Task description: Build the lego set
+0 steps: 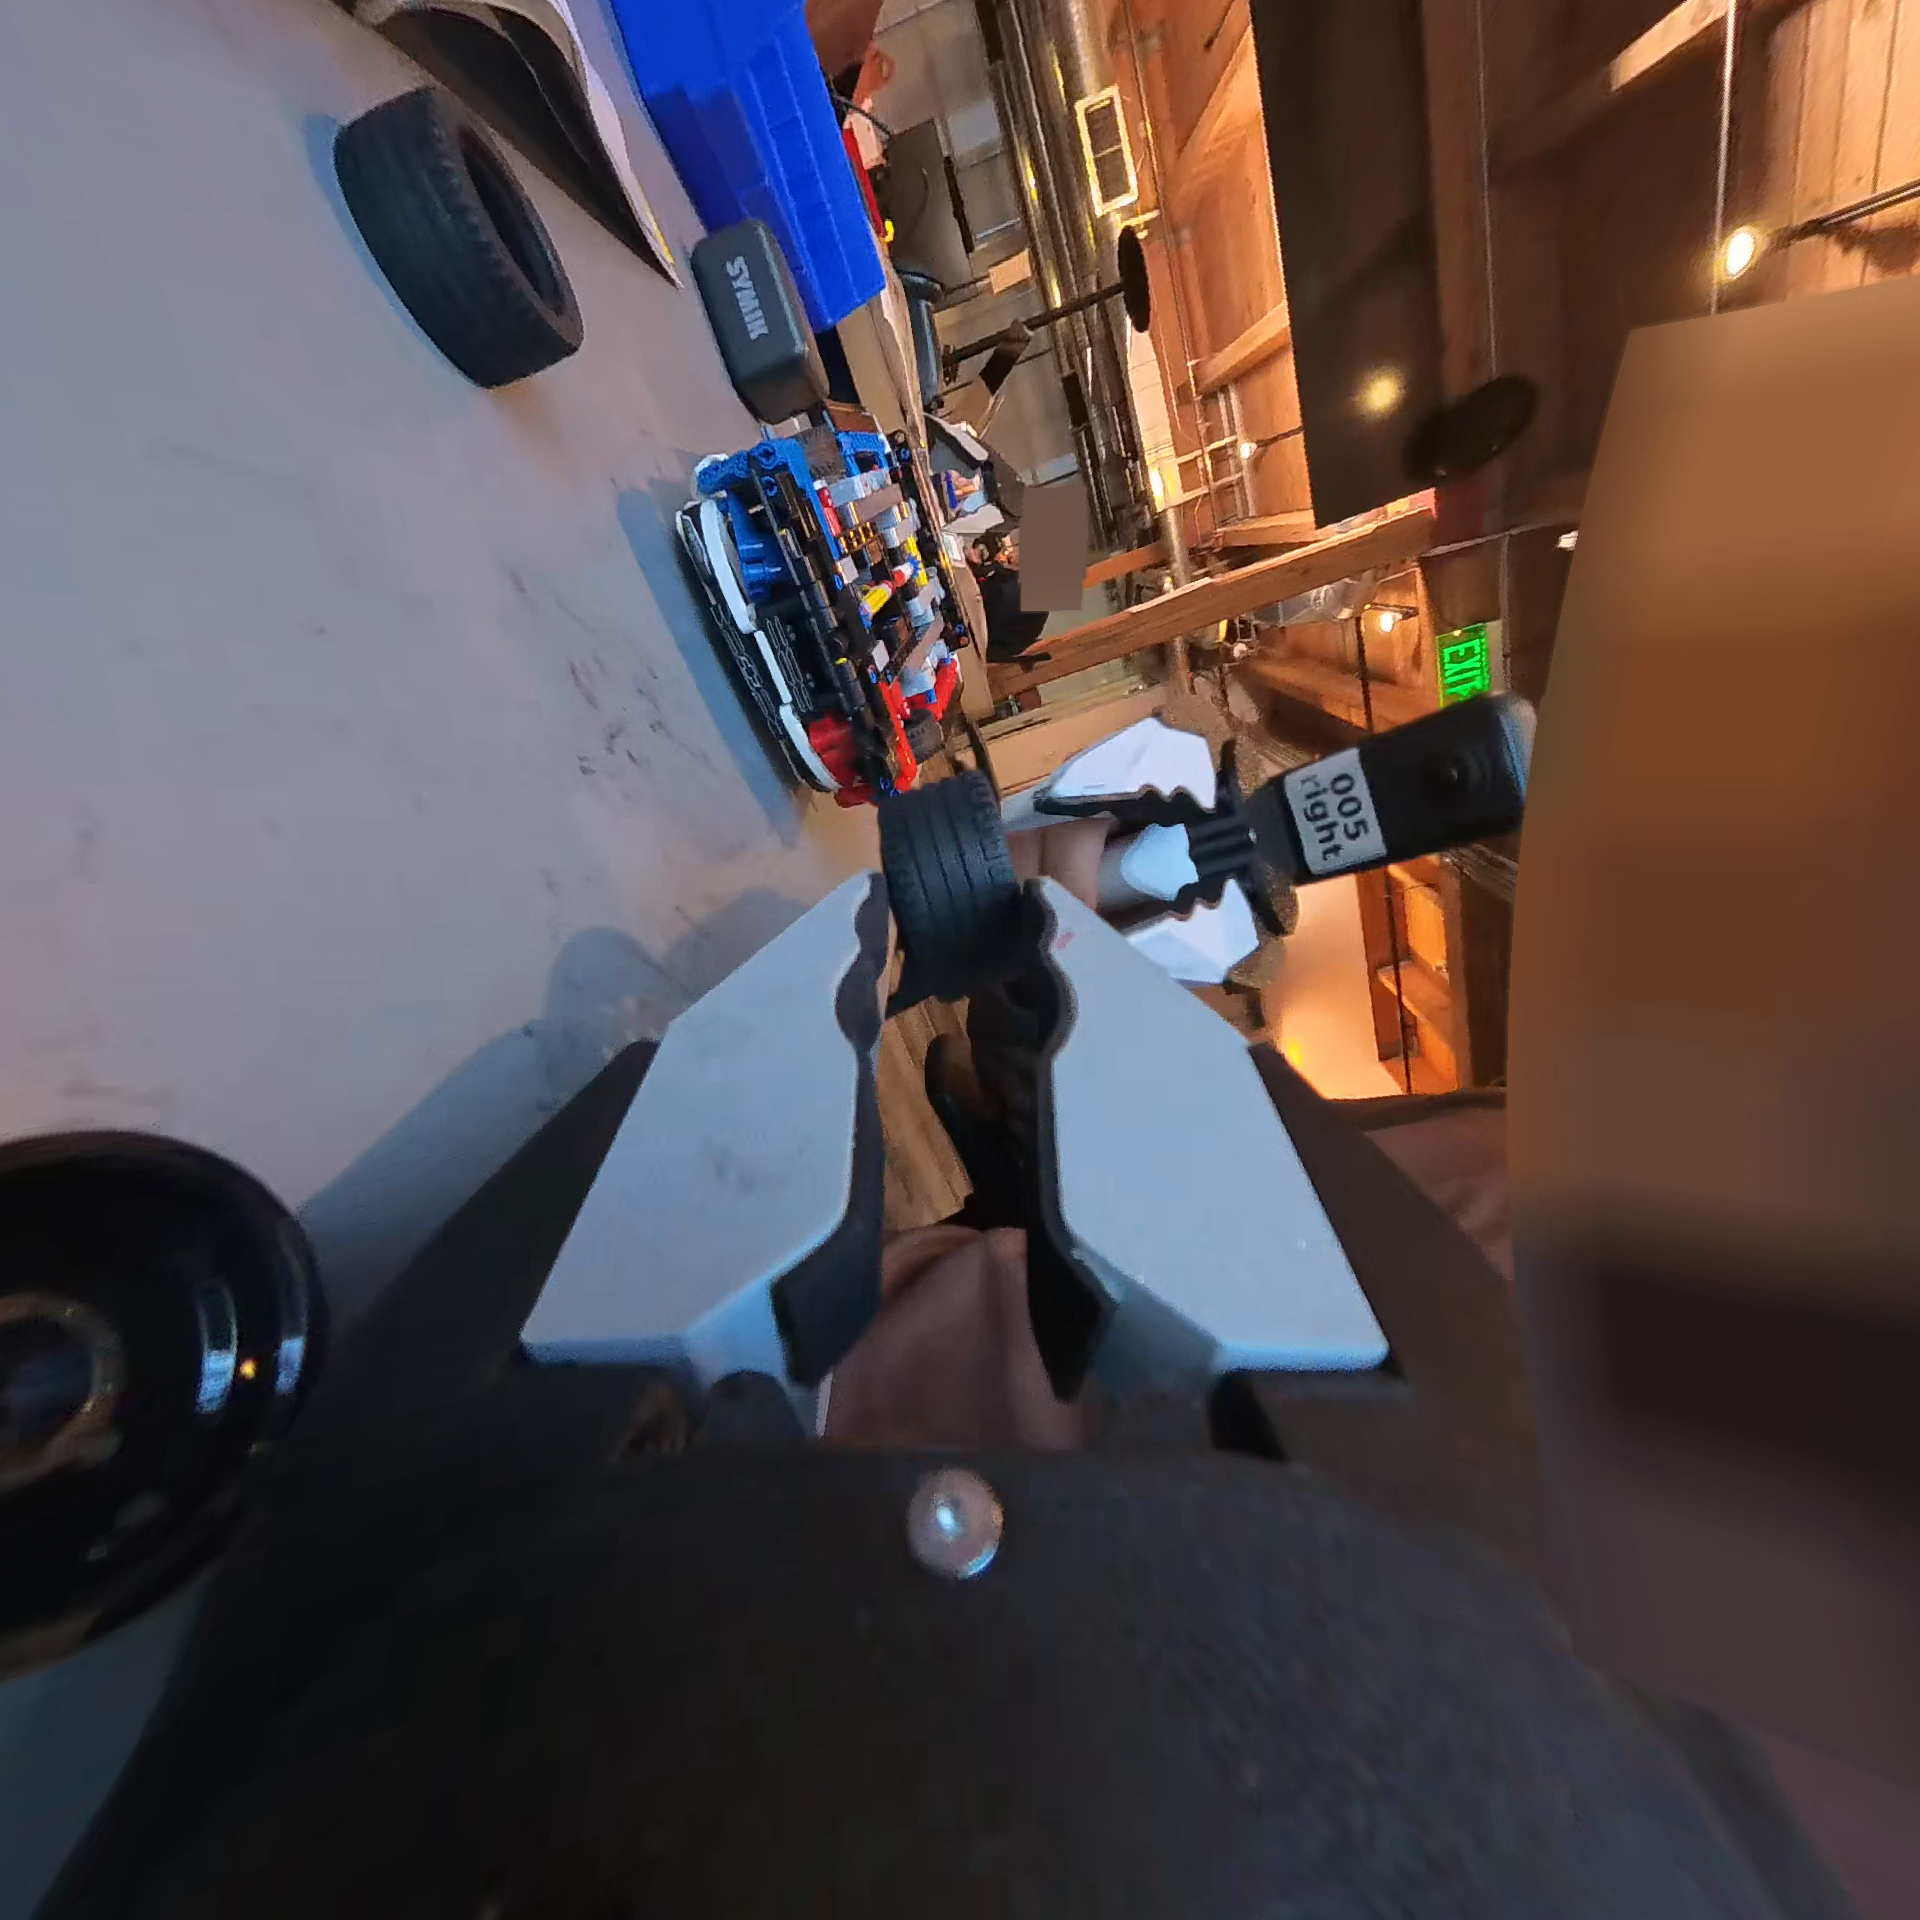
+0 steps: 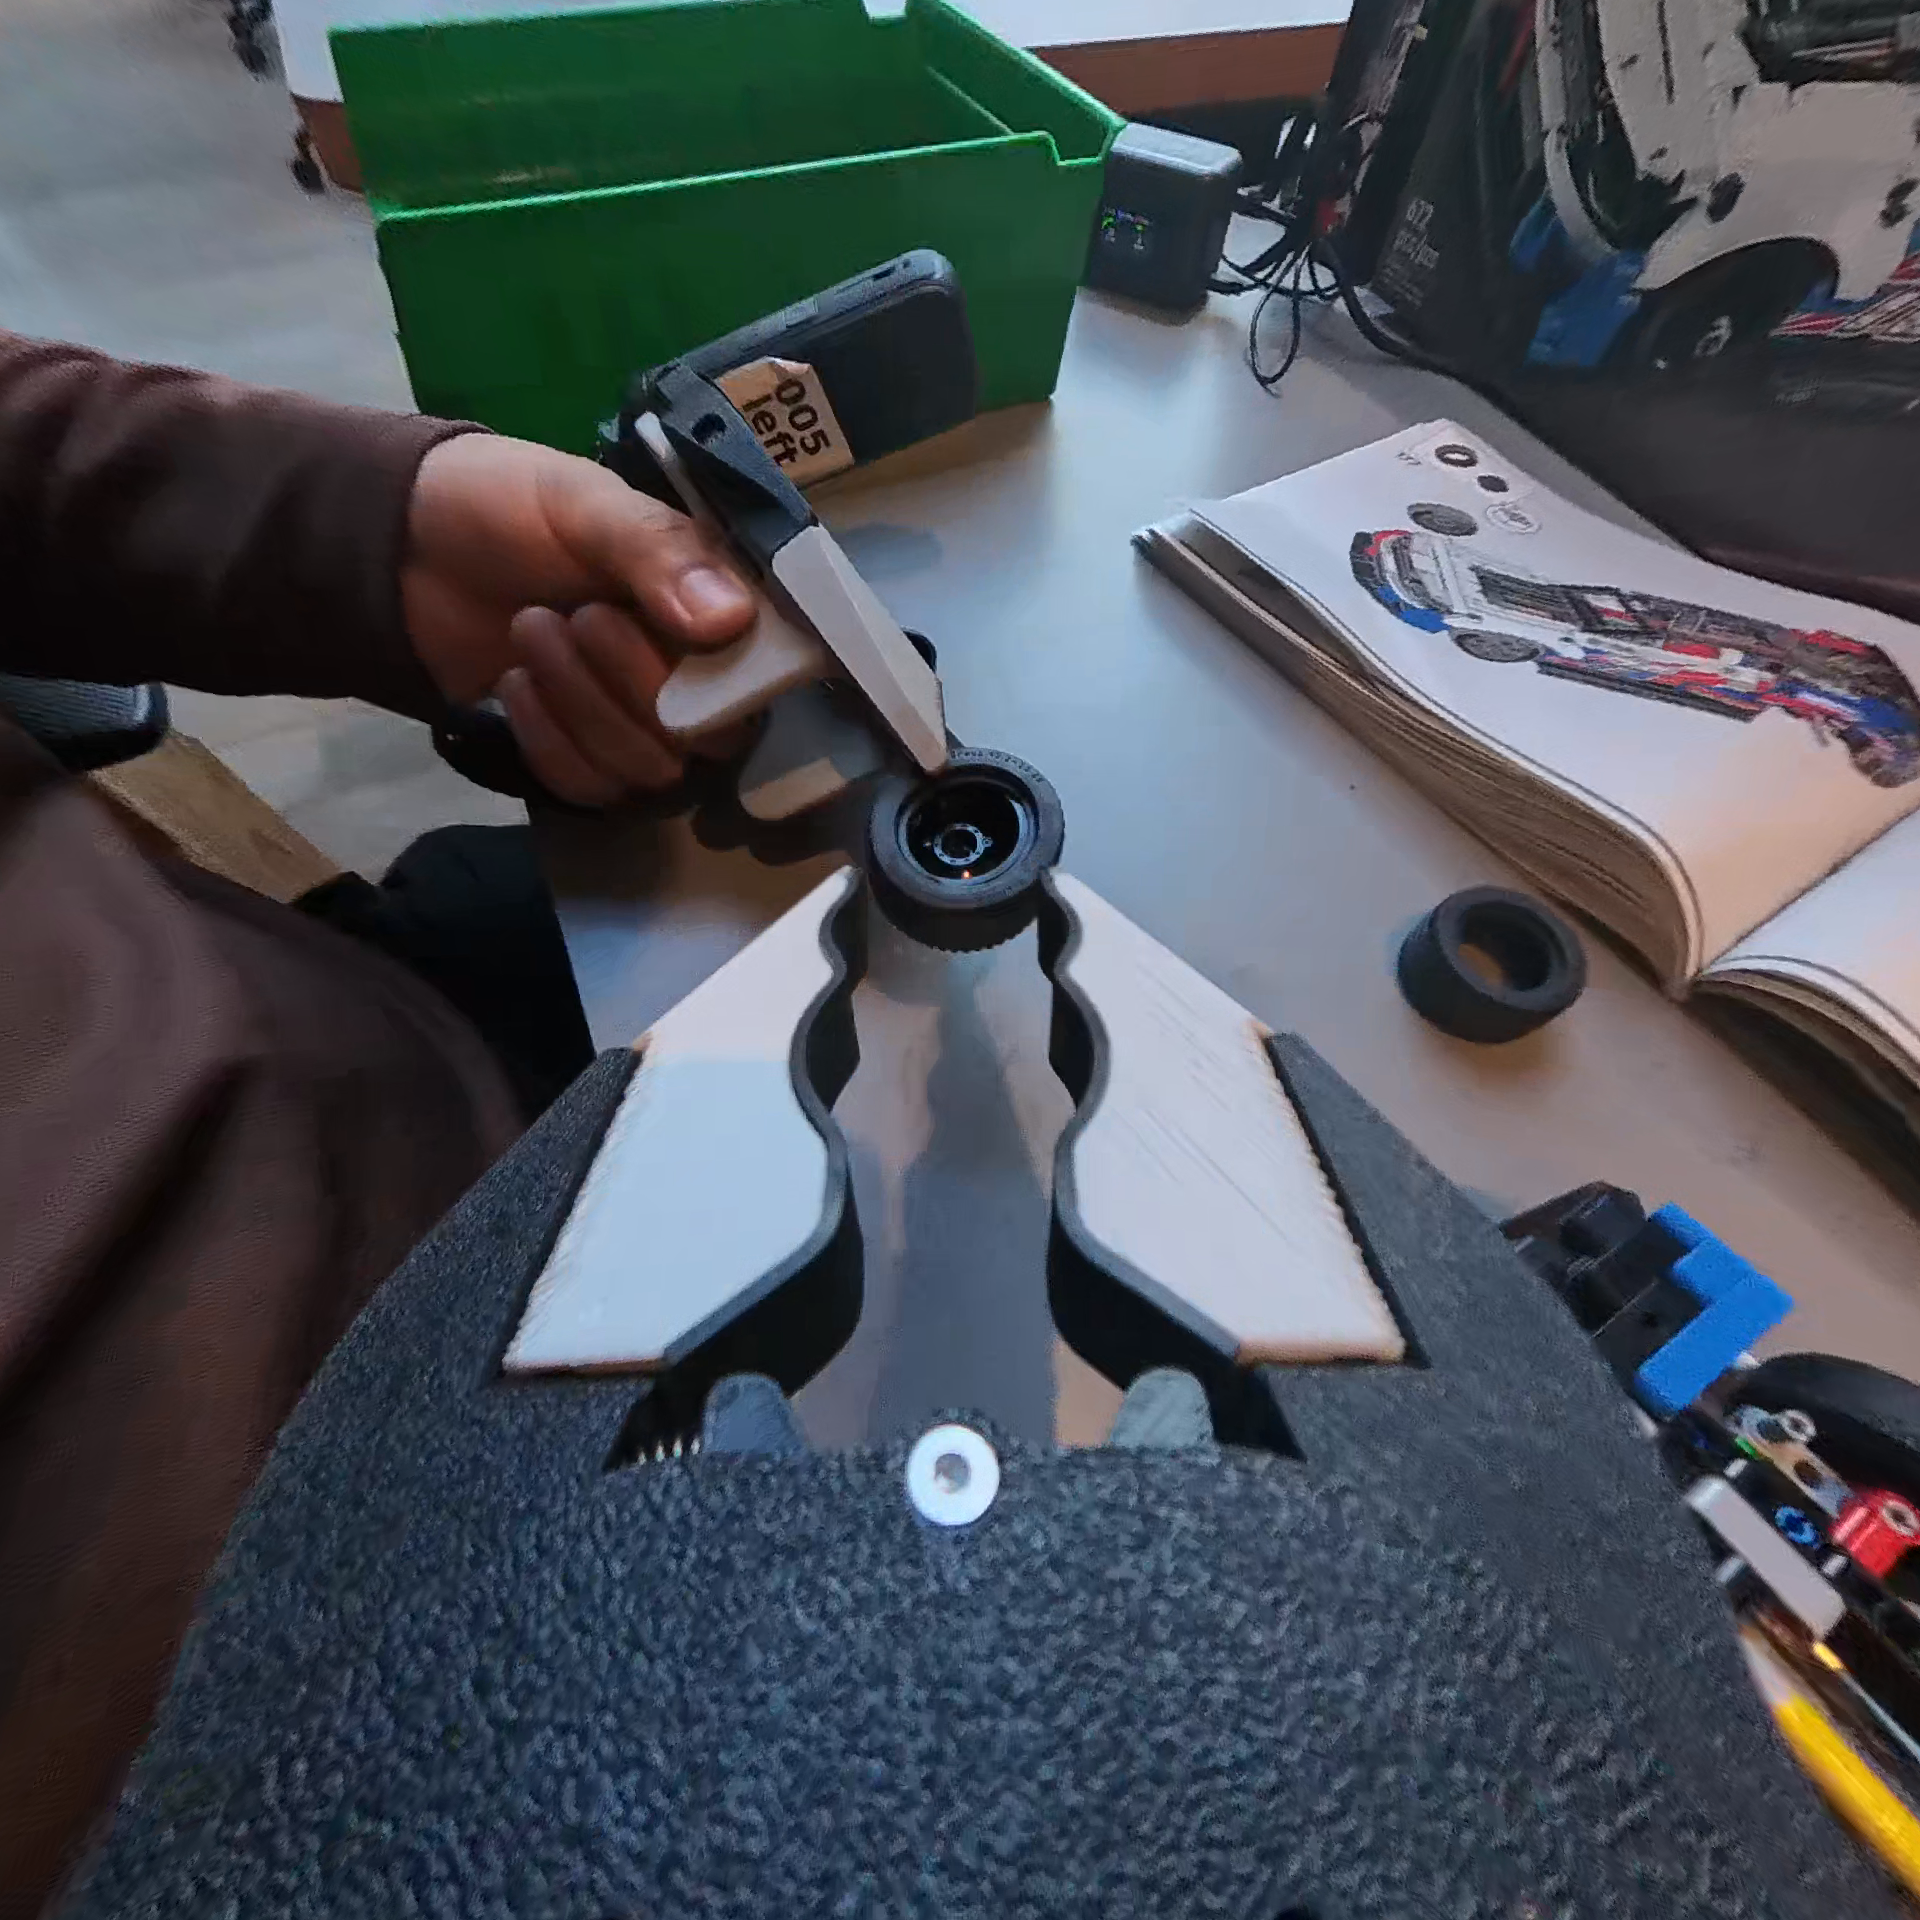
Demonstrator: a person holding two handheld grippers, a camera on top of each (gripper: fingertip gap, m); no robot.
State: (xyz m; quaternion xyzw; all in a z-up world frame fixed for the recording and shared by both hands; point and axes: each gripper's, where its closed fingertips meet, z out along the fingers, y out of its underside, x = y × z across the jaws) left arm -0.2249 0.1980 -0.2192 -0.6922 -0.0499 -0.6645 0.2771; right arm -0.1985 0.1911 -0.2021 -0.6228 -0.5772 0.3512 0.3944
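Observation:
A black wheel [image 2: 961, 857], its rim inside a tyre, is held above the grey table [image 2: 1195, 727] between both grippers. My right gripper [image 2: 951, 883] has its fingertips pressed on either side of the tread. My left gripper [image 1: 961, 904] is shut on the same wheel [image 1: 951, 862], clamping it across its width. In the right wrist view the left gripper [image 2: 883, 774] comes in from the upper left, held by a hand. The right gripper [image 1: 1049, 831] shows just beyond the wheel in the left wrist view. The part-built Lego car [image 1: 821, 613] lies on the table.
A loose black tyre [image 2: 1491, 961] lies beside the open instruction booklet [image 2: 1558, 665]; it also shows in the left wrist view [image 1: 457, 239]. A green bin [image 2: 707, 208] and the set's box [image 2: 1662, 156] stand at the back. A blue bin [image 1: 758, 135] sits beyond the car.

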